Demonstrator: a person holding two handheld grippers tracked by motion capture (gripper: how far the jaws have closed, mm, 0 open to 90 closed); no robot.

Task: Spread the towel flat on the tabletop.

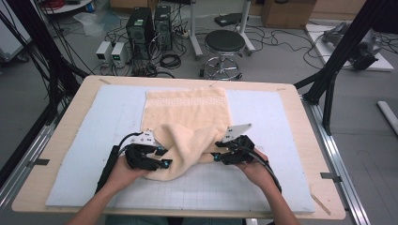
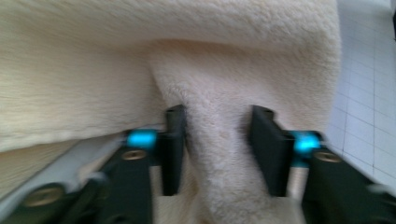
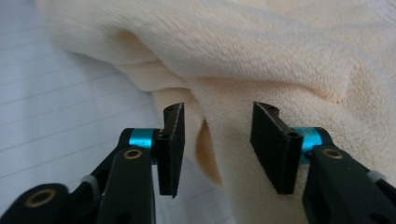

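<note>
Centre of high view: cream towel [image 1: 187, 122] on white mat [image 1: 84, 140], near edge heaped. Left gripper [image 1: 162, 157] and right gripper [image 1: 217, 153] flank heap, jaws partly apart, towel fold between, pads not pressing. Beyond table [image 1: 56, 140], upper frame: stool [image 1: 225, 44], computer towers [image 1: 140, 26], cables.
</note>
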